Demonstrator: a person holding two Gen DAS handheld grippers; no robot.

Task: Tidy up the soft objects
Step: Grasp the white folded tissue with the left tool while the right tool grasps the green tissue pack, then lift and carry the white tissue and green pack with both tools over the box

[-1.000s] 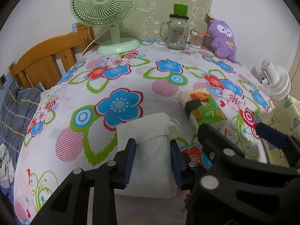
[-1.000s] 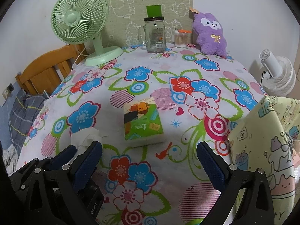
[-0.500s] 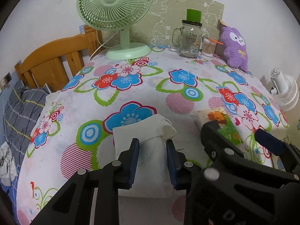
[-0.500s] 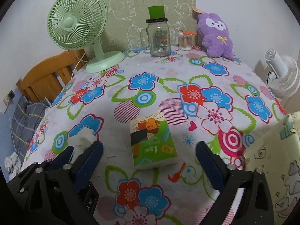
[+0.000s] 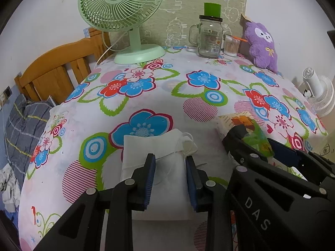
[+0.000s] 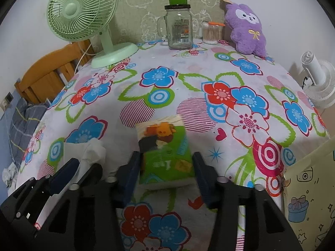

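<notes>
A white cloth pouch (image 5: 146, 146) lies flat on the flowered tablecloth (image 5: 188, 92). My left gripper (image 5: 170, 179) stands on the pouch, its blue pads pinching a strip of the cloth between them. To its right lies a green and orange tissue pack (image 6: 165, 146). My right gripper (image 6: 166, 175) straddles the pack's near end and its jaws are closing. The pads sit right beside the pack's sides, and the pack does not look squeezed. A purple plush toy (image 6: 247, 31) leans on the wall at the far right.
At the back stand a green desk fan (image 5: 125, 10), a glass jar mug (image 5: 209, 35) and a cotton swab cup (image 5: 230, 46). A wooden bed frame (image 5: 52, 69) is off the table's left edge. A white fan (image 6: 318, 83) and a yellow cartoon bag (image 6: 309, 198) are on the right.
My right gripper's jaws have narrowed from wide open to just beside the tissue pack, after moving forward over it. My left gripper's jaws have narrowed a little on the white pouch.
</notes>
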